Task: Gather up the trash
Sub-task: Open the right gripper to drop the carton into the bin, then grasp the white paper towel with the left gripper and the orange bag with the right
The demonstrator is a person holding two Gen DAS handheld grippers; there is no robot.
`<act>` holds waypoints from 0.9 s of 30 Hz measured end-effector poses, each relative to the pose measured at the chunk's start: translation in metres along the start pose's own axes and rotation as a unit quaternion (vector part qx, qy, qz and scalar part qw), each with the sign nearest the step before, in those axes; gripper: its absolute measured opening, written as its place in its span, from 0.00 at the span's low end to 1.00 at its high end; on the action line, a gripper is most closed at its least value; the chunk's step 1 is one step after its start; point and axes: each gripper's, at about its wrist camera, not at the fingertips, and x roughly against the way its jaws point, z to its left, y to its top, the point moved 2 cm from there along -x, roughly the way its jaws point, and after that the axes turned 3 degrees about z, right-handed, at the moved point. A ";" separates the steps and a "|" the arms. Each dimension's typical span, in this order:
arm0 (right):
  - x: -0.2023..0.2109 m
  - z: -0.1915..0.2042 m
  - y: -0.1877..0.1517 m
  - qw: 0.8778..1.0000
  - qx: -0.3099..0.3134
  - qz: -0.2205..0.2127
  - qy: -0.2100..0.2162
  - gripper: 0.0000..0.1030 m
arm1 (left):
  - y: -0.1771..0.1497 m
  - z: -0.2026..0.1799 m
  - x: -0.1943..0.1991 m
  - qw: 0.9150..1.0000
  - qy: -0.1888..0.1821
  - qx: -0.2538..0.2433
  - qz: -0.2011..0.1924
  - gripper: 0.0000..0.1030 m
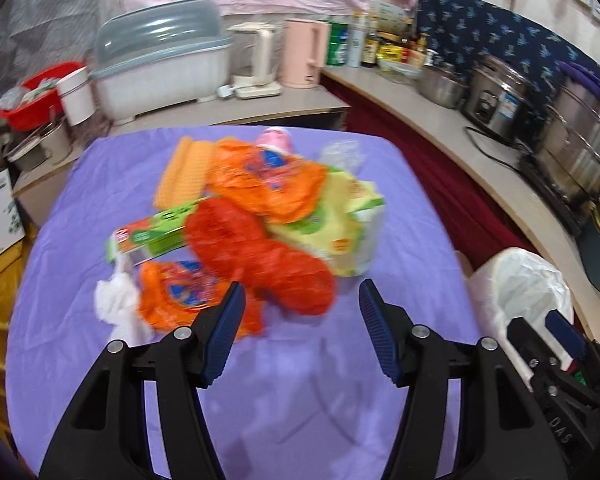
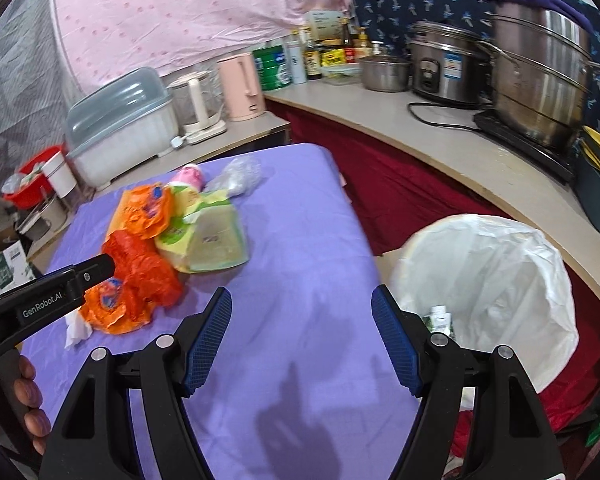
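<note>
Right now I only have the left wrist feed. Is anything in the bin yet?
Observer: Yes. The right wrist view looks into the white-lined trash bin; a small white and green carton lies inside, near the rim closest to the table.
Operator: Where does my left claw sit relative to the pile?
Observer: The left claw reaches in from the side, its tip at the red plastic bag; contact is unclear.
Operator: Right claw?
Observer: The right claw is open over bare purple tablecloth, between the pile and the bin, holding nothing.
</note>
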 end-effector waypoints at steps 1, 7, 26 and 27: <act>-0.002 0.005 -0.001 1.000 0.004 0.002 0.003 0.68 | -0.003 0.013 -0.001 1.000 0.010 0.008 0.002 0.55; -0.015 0.047 -0.006 0.999 0.031 0.016 0.025 0.68 | -0.023 0.074 -0.006 0.997 0.045 0.053 0.025 0.55; -0.072 0.121 -0.011 0.994 0.062 0.061 0.060 0.68 | -0.045 0.160 -0.056 0.988 0.055 0.126 0.075 0.76; -0.075 0.122 -0.009 0.994 0.062 0.061 0.059 0.68 | -0.044 0.163 -0.059 0.987 0.054 0.129 0.078 0.76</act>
